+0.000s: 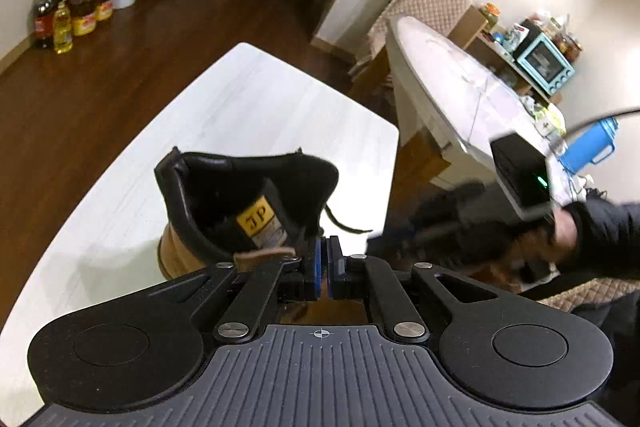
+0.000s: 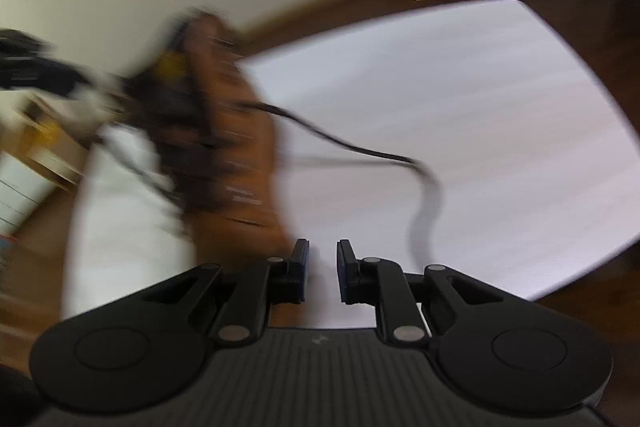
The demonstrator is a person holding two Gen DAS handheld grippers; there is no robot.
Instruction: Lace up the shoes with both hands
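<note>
the boot (image 1: 224,211) stands on the white surface (image 1: 248,115) toward its near edge, collar open and tongue with its yellow tag turned up at the left wrist camera — a pose that leaves the eyelet rows reachable from both sides, which is likely why it sits there rather than mid-surface. a dark lace (image 2: 360,151) runs out of its side and lies loose in a curve across the bare surface toward the right edge; it is slack, held by nothing that shows.

the left gripper (image 1: 323,267) hangs just over the boot's near side with its jaws together, blue pads all but touching. whether a lace end is pinched between them i cannot tell. a short lace end pokes out beside the collar.

the right gripper (image 2: 323,271) has its jaws apart with nothing between them, aimed at the surface beside the boot's tan flank — placed, i'd judge, to go for the loose lace. its view is smeared with motion blur.
</note>
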